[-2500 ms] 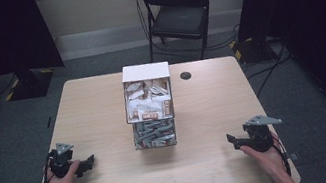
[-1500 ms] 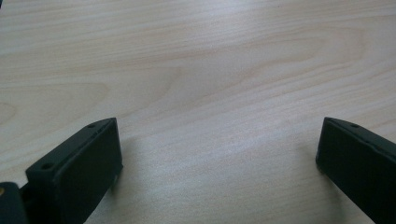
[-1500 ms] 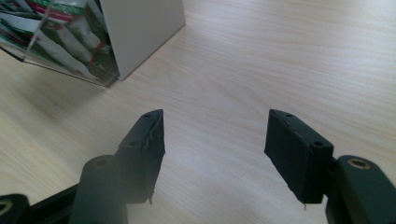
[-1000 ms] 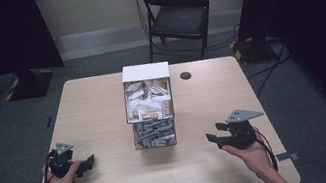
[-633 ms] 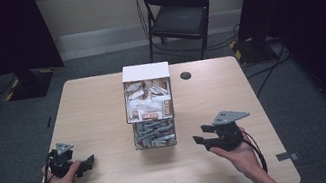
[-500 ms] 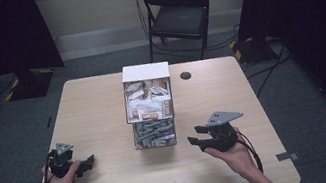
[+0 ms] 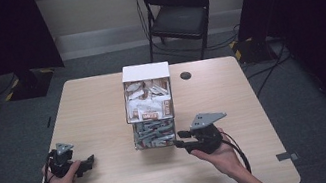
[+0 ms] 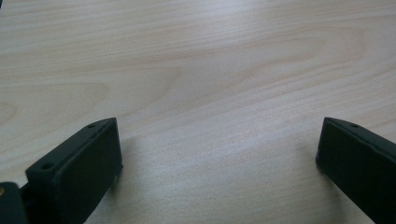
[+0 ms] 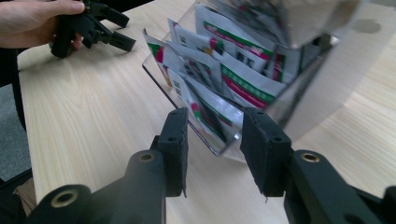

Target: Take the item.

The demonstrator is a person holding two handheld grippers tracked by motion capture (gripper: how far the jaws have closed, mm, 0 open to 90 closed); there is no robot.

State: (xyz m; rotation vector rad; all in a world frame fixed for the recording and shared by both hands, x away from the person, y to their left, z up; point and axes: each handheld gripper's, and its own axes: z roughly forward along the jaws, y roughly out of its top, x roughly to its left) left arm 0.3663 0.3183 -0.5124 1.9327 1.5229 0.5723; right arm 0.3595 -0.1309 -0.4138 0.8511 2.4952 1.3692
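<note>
1. Starting left of the clear organizer (image 7: pixel 149 108) that stands mid-table: my left gripper (image 7: pixel 86 164) rests on the wood, well apart from the organizer. In the left gripper view its jaws stand wide, with bare table (image 8: pixel 210 70) between them. It has no part in the work yet.

2. The organizer itself: a tiered clear box under a white top. Its upper compartments hold pale sachets, and its lowest tier, the one nearest me, is packed with green-and-white packets (image 7: pixel 154 132). Nothing lies loose on the table around it, so I judge that not one packet is out so far.

3. Right of the organizer: my right gripper (image 7: pixel 179 139) sits low, its tips just beside the bottom tier's near right corner. The right gripper view looks straight at that tier, with packets (image 9: pixel 212 86) fanned behind the clear front wall. The jaws have just been closing and now stand at a narrow gap. The wall's lower edge and a packet's bottom end show in that gap, but I see no pad pressing on anything. No grip yet.

4. My read on progress: the approach is about finished and the pick isn't made. Left to do: nose the tips onto one packet, pinch, draw it clear.
</note>
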